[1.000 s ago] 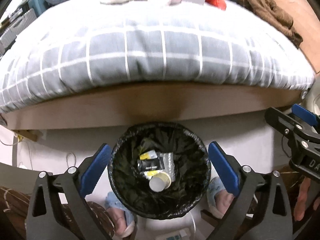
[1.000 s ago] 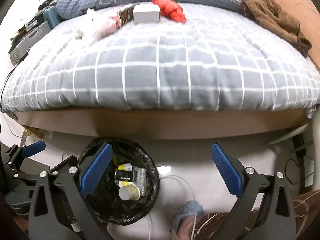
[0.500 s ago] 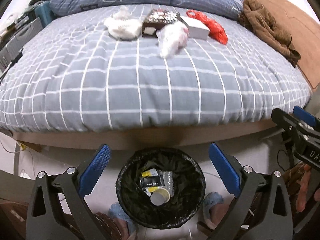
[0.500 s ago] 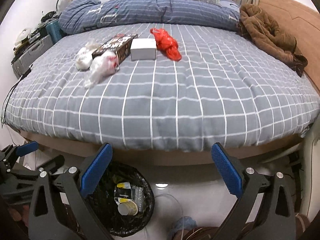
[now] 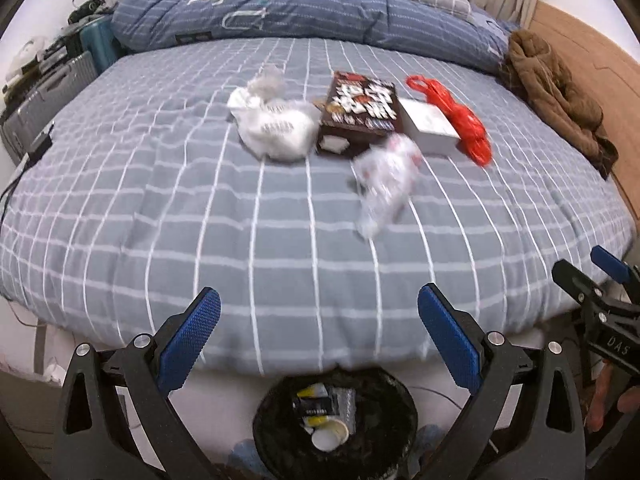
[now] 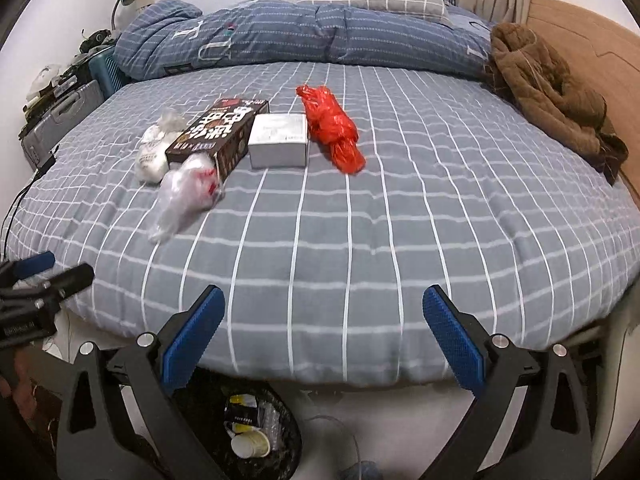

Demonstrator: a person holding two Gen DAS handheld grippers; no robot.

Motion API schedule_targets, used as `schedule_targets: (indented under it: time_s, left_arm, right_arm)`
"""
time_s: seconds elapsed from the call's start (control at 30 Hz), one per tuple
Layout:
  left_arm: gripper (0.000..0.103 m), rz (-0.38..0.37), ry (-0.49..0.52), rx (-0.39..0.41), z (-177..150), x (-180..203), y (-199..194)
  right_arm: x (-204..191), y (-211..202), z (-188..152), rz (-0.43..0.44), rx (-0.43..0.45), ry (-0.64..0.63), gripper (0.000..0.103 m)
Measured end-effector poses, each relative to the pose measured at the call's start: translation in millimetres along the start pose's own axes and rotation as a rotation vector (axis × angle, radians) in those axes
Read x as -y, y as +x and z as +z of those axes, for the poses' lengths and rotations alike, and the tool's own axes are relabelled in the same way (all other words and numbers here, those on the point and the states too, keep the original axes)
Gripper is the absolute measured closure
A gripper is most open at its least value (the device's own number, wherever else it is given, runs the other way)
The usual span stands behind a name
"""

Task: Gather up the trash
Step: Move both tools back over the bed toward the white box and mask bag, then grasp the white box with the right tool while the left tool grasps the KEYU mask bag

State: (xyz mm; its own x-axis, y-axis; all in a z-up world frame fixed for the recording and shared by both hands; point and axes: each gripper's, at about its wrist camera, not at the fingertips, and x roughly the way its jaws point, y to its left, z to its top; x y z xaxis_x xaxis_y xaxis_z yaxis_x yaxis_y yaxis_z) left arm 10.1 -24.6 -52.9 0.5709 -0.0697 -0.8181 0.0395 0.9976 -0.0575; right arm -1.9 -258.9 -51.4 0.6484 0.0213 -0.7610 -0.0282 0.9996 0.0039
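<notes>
Trash lies on the grey checked bed: a white crumpled bag, a dark printed box, a clear plastic wrapper, a white box and a red plastic bag. A black-lined bin on the floor below the bed edge holds a paper cup and wrappers. My left gripper and right gripper are both open and empty, held over the bed's near edge, well short of the trash.
A folded blue duvet and pillow lie at the bed's far end. A brown garment sits by the wooden headboard on the right. Cases and clutter stand along the left wall. Cables lie on the floor.
Both grippers have risen and tilted up from over the bin to face the bed top. The bin has dropped to the bottom of both views; the trash on the bed is now nearer.
</notes>
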Motion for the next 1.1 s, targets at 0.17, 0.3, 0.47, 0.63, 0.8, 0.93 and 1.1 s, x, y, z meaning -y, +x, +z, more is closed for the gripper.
schedule_targets:
  time_s: [0.17,0.3,0.47,0.63,0.8,0.93,1.1]
  left_arm:
    - [0.006,0.017,-0.018,0.017,34,-15,18]
    - [0.006,0.03,-0.032,0.028,58,-26,34]
    - [0.006,0.049,-0.033,0.042,84,-38,54]
    - [0.006,0.052,-0.028,0.043,103,-48,79]
    - [0.006,0.044,-0.032,0.039,119,-54,105]
    - [0.006,0.028,-0.031,0.038,127,-56,128]
    - [0.006,0.008,-0.034,0.012,138,-57,145]
  right_arm:
    - [0,25,25,-0.001,0.002,-0.022,0.008]
    - [2,46,44,-0.001,0.0,-0.027,0.008]
    - [-4,70,66,0.015,0.001,-0.032,0.008]
    - [-19,94,87,0.045,0.002,-0.051,0.008]
    - [-28,120,106,0.071,-0.001,-0.039,0.008]
    - [-31,137,113,0.077,-0.004,-0.022,0.008]
    - [-37,155,118,0.076,-0.013,-0.025,0.009]
